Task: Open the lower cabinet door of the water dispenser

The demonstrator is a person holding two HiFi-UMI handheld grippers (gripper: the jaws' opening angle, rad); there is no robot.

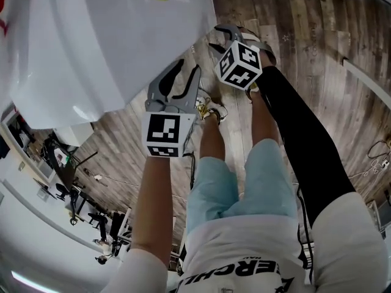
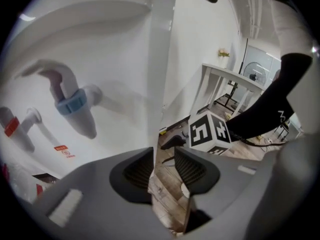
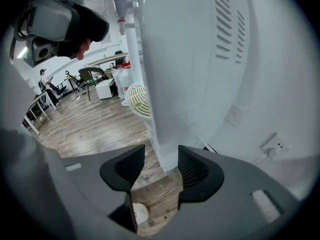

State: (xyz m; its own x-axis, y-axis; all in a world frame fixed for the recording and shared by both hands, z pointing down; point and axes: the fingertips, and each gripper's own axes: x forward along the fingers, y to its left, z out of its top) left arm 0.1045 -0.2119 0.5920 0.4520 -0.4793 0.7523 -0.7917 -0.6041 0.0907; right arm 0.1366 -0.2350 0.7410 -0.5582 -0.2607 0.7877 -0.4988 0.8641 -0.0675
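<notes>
grey-brown wood plank floor (image 1: 317, 47) of an open office room, seen from steeply above. the tall white plastic water dispenser (image 1: 91, 41) stands at the upper left of the head view, near and ahead of both grippers; its lower cabinet door cannot be made out. left gripper (image 2: 163, 156): grey jaws apart, holding nothing, the dispenser's white front edge beyond the gap, blue-collared tap (image 2: 74, 104) and red-tabbed tap (image 2: 12, 126) further left. right gripper (image 3: 161, 156): jaws wide apart, empty, the dispenser's vented side corner beyond them.
</notes>
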